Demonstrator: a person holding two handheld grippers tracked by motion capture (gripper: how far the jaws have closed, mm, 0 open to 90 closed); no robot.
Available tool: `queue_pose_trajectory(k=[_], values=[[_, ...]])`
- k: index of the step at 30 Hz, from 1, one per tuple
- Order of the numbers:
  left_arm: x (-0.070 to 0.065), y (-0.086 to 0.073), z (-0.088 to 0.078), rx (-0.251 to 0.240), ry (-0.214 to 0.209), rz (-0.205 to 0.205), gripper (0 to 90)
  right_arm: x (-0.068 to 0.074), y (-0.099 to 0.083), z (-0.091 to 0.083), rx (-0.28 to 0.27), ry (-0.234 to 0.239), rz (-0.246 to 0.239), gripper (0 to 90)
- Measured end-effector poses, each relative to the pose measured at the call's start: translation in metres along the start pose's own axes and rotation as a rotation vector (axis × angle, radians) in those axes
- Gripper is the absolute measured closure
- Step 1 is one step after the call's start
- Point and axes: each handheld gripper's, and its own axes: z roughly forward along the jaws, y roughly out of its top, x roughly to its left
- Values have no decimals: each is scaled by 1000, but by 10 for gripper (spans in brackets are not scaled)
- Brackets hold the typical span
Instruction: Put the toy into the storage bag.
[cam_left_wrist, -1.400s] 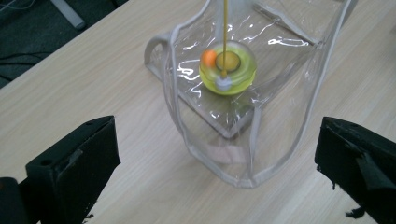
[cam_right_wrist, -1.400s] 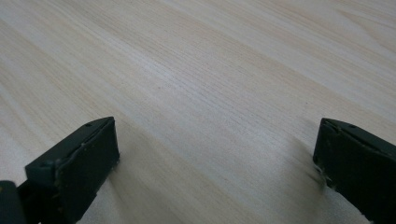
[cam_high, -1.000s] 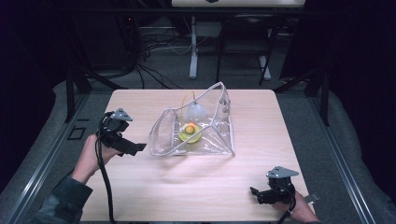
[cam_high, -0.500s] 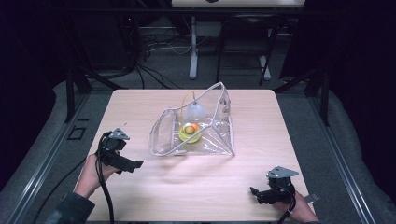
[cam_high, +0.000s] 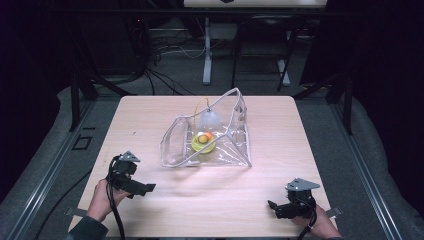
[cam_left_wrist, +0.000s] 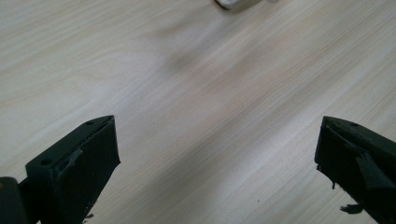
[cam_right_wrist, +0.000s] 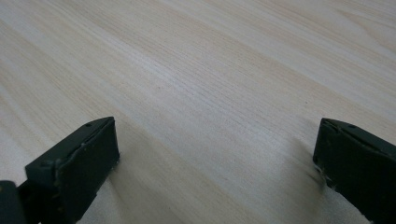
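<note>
My left gripper (cam_high: 145, 189) sits low at the lower left of the high view, jaws spread wide with nothing between them — its own view gives bare pale wood and a white scrap of something at the top edge that I can't identify. My right gripper (cam_high: 272, 206) rests at the lower right, jaws just as wide and empty, close over the light wooden counter (cam_high: 150, 115).

The thing to handle is the clear soft-plastic pouch with white piping (cam_high: 210, 135), standing in the middle of the frame, well apart from both grippers. Its mouth gapes toward the left, and inside lie a yellow round bowl-like piece holding something orange (cam_high: 204, 141) and a pale translucent dome-shaped item (cam_high: 209, 120) behind it.

I judge the pouch light and floppy: the film will buckle and slide on the wood if I push it, and slick plastic gives jaws little bite. The piped rim is the stiffest part — I would pinch it at the open mouth (cam_high: 172, 145) with the left gripper and steady the far corner with the right, keeping the opening up so the contents don't roll out.
</note>
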Motion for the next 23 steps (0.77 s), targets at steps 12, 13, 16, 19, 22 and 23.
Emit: queue_pose_trajectory(k=[12,13,16,19,22,23], values=[[20,-20,14,30,2,-113,0,0,0,0,0,0,-1,0],[21,-22,15,26,1,-118,0,0,0,0,0,1,0,0],[24,-23,15,11,-6,-134,0,0,0,0,0,1,-1,0],[26,-25,15,5,-1,-149,0,0,0,0,1,2,-3,0],[27,-26,16,10,-1,-151,0,0,0,0,1,2,-2,0],[27,-26,16,10,-1,-151,0,0,0,0,1,2,-3,0]])
